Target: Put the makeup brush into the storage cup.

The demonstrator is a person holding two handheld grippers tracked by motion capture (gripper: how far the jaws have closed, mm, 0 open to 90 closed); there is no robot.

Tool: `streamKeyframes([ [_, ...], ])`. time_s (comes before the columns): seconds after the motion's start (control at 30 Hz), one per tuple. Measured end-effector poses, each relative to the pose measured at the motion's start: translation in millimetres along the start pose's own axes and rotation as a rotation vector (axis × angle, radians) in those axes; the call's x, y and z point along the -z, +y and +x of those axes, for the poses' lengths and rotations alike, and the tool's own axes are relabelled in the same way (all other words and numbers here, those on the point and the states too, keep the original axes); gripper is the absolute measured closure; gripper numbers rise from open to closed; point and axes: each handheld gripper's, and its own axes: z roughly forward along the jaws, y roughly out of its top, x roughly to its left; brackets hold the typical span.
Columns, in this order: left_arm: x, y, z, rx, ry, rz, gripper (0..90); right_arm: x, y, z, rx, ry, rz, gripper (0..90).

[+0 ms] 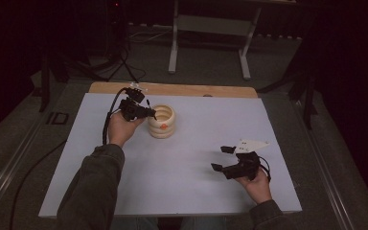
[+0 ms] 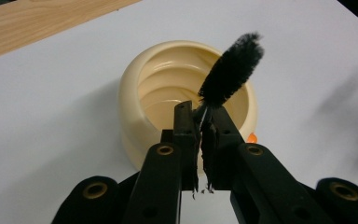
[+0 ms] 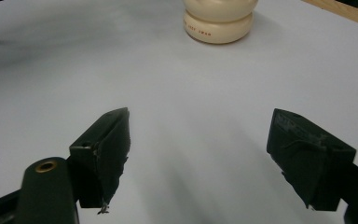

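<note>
Left tool (image 2: 200, 128) pinches a fuzzy black brush (image 2: 232, 69) by its thin wire stem, bristle head poised over the mouth of a ribbed, glossy cream pot (image 1: 161, 121) on the matte white worktop (image 1: 182, 177). Right tool (image 3: 198, 158) rests spread, well apart.

We see the white counter (image 1: 182, 163) lying bare between our two hands, so a gripper could cross there freely. The one obstacle is the cream ribbed pot (image 1: 161, 121) near the far left, its mouth partly taken by the black brush (image 2: 231, 70).
</note>
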Motion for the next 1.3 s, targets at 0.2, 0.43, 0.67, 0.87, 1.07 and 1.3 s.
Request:
streamKeyframes([
  [0.2,-0.8,-1.5,0.8,0.0,0.002,0.004,84.6,0.2,0.1,0.0,0.0,-0.001,-0.001,21.1],
  [0.43,-1.2,-2.9,1.8,0.001,0.005,0.011,84.5,0.3,0.1,0.0,-0.001,-0.001,-0.003,21.2],
  [0.67,-0.9,-3.5,1.6,0.0,0.009,0.01,83.1,1.0,0.4,0.1,-0.001,-0.002,-0.005,21.2],
  [0.87,2.0,-4.3,1.9,0.002,0.01,0.005,79.0,1.5,0.2,-0.2,-0.001,-0.005,-0.006,21.2],
  [1.07,4.9,-7.8,1.8,-0.002,0.017,0.003,75.4,1.9,-0.2,-1.1,-0.005,-0.009,-0.006,21.2],
  [1.3,8.7,-11.7,2.5,-0.001,0.023,0.0,73.2,2.8,-0.5,-1.6,-0.008,-0.017,-0.006,21.1],
])
